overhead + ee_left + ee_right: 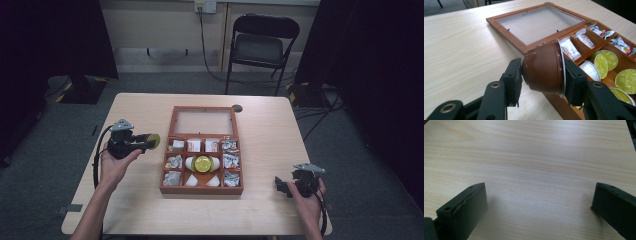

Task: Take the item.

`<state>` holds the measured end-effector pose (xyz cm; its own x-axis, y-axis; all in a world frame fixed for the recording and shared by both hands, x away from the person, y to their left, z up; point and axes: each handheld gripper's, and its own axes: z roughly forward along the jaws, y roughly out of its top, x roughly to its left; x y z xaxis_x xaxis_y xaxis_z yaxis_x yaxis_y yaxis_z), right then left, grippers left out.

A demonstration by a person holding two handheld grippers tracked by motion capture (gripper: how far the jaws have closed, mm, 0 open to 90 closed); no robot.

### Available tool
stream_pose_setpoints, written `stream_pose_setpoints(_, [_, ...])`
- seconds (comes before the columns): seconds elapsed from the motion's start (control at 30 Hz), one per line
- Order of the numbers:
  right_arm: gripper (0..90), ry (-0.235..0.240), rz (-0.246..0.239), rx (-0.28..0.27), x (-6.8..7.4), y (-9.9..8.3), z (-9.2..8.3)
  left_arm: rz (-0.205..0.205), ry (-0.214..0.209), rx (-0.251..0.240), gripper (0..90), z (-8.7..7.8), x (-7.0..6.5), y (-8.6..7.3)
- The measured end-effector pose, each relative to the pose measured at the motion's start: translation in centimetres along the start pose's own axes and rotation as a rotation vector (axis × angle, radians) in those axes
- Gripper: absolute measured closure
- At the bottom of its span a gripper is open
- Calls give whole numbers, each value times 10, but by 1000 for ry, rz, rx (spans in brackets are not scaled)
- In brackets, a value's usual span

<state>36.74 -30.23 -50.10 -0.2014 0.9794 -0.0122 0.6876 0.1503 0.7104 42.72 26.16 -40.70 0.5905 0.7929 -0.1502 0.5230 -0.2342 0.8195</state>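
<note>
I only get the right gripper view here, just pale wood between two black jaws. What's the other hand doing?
Observer: The left gripper is shut on a brown coffee capsule, one jaw on its base and the other on its foil lid.
Operator: Where did that come from?
Observer: I can't say, but beside it sits an open wooden box whose middle compartment holds similar capsules with green lids.
Operator: Anything else in the box?
Observer: Small sachets fill the outer compartments, and its glass lid lies flat on the table.
Operator: And my gripper?
Observer: The right gripper sits open near the table's right front corner.
</note>
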Motion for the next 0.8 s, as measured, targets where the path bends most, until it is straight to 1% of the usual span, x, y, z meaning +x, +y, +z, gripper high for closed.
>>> stream_pose_setpoints(0.07, [0, 0, 0, 0, 0, 0, 0, -31, 11, 1, 544, 2, 4, -3])
stream_pose_setpoints(0.17, [0, 0, 1, 0, 0, 0, 0, -35, 17, 22, 544, 5, 9, -7])
stream_pose_setpoints(0.23, [0, 0, 0, 0, 0, 0, 0, -47, 19, 22, 544, 7, 11, -10])
stream_pose_setpoints(0.37, [0, 0, 1, 0, 0, 0, 0, -58, 30, 43, 543, 12, 16, -16])
stream_pose_setpoints(0.4, [0, 0, 0, 0, 0, 0, 0, -57, 30, 54, 543, 14, 17, -18])
stream_pose_setpoints(0.43, [0, 0, 0, 0, 0, 0, 0, -63, 36, 49, 543, 15, 17, -18])
stream_pose_setpoints(0.5, [0, 0, -1, 0, 0, 0, 0, -55, 47, 51, 543, 16, 17, -19])
stream_pose_setpoints(0.63, [0, 0, 1, 0, 0, 0, 0, -54, 41, 51, 543, 19, 16, -20])
stream_pose_setpoints(0.67, [0, 0, 0, 0, 0, 0, 0, -50, 36, 62, 543, 20, 17, -20])
stream_pose_setpoints(0.73, [0, 0, 1, 0, 0, 0, 0, -45, 47, 76, 543, 24, 17, -22])
stream_pose_setpoints(0.8, [0, 0, 0, 0, 0, 0, 0, -55, 45, 89, 542, 28, 18, -25])
